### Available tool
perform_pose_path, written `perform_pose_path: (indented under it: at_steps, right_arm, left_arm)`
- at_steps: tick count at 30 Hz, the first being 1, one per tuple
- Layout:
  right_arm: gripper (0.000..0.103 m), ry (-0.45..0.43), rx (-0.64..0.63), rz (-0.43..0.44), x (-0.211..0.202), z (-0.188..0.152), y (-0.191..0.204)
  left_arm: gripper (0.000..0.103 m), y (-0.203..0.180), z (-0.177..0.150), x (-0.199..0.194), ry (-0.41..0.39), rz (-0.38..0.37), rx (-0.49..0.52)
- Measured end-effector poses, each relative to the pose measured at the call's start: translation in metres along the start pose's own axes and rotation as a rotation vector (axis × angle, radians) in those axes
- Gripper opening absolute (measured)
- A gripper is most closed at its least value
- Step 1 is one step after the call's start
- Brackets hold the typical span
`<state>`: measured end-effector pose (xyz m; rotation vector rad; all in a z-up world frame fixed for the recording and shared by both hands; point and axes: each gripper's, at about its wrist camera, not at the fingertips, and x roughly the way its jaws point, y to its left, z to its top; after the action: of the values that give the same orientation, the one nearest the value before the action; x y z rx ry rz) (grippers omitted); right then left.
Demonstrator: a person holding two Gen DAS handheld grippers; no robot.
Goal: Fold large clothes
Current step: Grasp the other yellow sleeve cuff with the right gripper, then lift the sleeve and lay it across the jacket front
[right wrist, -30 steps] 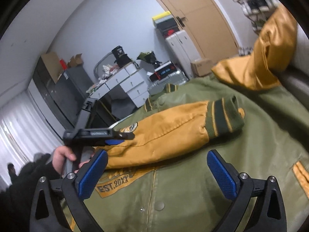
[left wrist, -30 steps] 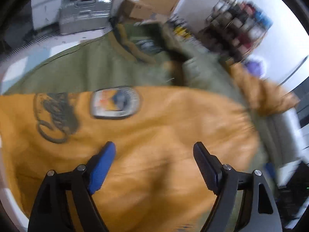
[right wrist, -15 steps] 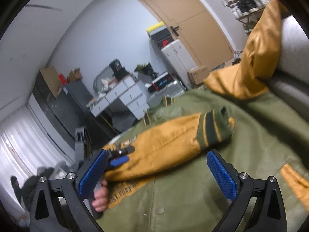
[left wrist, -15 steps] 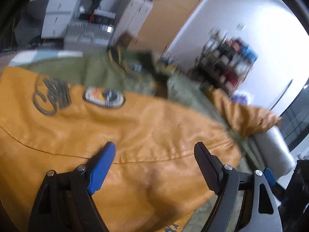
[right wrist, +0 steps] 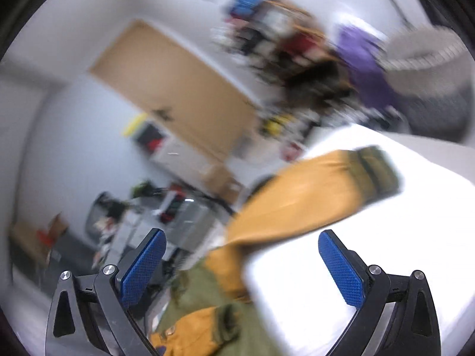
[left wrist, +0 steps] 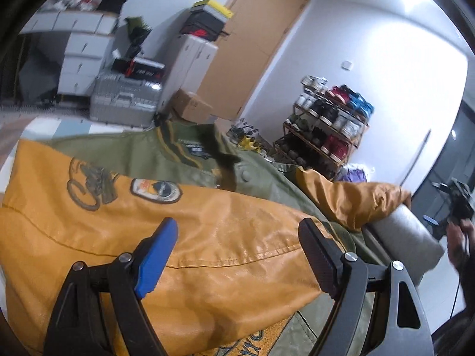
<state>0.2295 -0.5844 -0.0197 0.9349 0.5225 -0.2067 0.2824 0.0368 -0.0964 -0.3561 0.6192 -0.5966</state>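
A green bomber jacket (left wrist: pixel 261 175) with mustard-yellow sleeves lies spread out. One yellow sleeve (left wrist: pixel 207 237), with a badge and script patch, is folded across the body. My left gripper (left wrist: pixel 237 234) hovers open just above that sleeve, with nothing between its fingers. The other sleeve (left wrist: pixel 356 198) drapes over a grey padded roll (left wrist: pixel 406 234). In the blurred right wrist view, that sleeve (right wrist: pixel 302 201) with its green striped cuff (right wrist: pixel 377 169) lies on a white surface (right wrist: pixel 371 252). My right gripper (right wrist: pixel 242 264) is open and empty, held off the cloth.
A shoe rack (left wrist: pixel 326 130) stands beyond the jacket. A door (left wrist: pixel 255 47), a cardboard box (left wrist: pixel 193 106), a silver case (left wrist: pixel 124 103) and white drawers (left wrist: pixel 80 47) line the back. A person's hand (left wrist: pixel 455 238) is at the far right edge.
My right gripper swung quickly away from the jacket front, rising and rolling, and now faces the draped sleeve. My left gripper tilted upward over the folded sleeve, jaws still wide.
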Motion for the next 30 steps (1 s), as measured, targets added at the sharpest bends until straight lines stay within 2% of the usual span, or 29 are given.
perform_pose_path:
  at_steps: [2,5,7,11,13,14,15,18,20,23,25,27,30]
  right_arm:
    - [0.103,0.047,0.094,-0.067,0.014,0.019,-0.027]
    - [0.103,0.16,0.248,-0.087,0.044,0.036,-0.064]
    - [0.103,0.152,0.319,-0.116,0.051,0.042,-0.074]
    - [0.097,0.191,0.286,-0.175,0.074,0.052,-0.073]
    - [0.085,0.216,0.263,-0.25,0.086,0.051,-0.069]
    - [0.062,0.234,0.253,-0.28,0.091,0.053,-0.068]
    - [0.045,0.248,0.236,-0.322,0.095,0.053,-0.07]
    - [0.032,0.191,0.142,-0.382,0.096,0.053,-0.056]
    - [0.031,0.123,0.048,-0.402,0.088,0.059,-0.039]
    - [0.03,-0.024,-0.17,-0.448,0.068,0.06,0.008]
    - [0.03,-0.143,-0.367,-0.469,0.055,0.052,0.049]
    - [0.028,-0.214,-0.471,-0.435,0.045,0.044,0.082]
    - [0.027,-0.269,-0.545,-0.365,0.037,0.036,0.126]
  left_arm:
    - [0.08,-0.002,-0.01,-0.005,-0.01,0.008,0.036]
    - [0.08,-0.008,-0.013,-0.01,-0.035,0.019,0.076]
    - [0.08,-0.009,-0.016,-0.016,-0.068,0.036,0.084]
    - [0.08,-0.008,-0.018,-0.029,-0.155,0.075,0.084]
    - [0.08,-0.005,-0.017,-0.029,-0.168,0.08,0.07]
    - [0.08,-0.004,-0.017,-0.028,-0.167,0.082,0.062]
    - [0.08,-0.001,-0.015,-0.027,-0.162,0.08,0.052]
    - [0.08,0.0,-0.014,-0.024,-0.156,0.079,0.037]
    - [0.08,0.0,-0.015,-0.023,-0.158,0.082,0.033]
    - [0.08,0.0,-0.016,-0.022,-0.158,0.08,0.03]
    - [0.08,0.0,-0.016,-0.02,-0.148,0.072,0.025]
    - [0.08,0.001,-0.016,-0.02,-0.15,0.076,0.02]
    - [0.08,-0.001,-0.016,-0.023,-0.17,0.079,0.022]
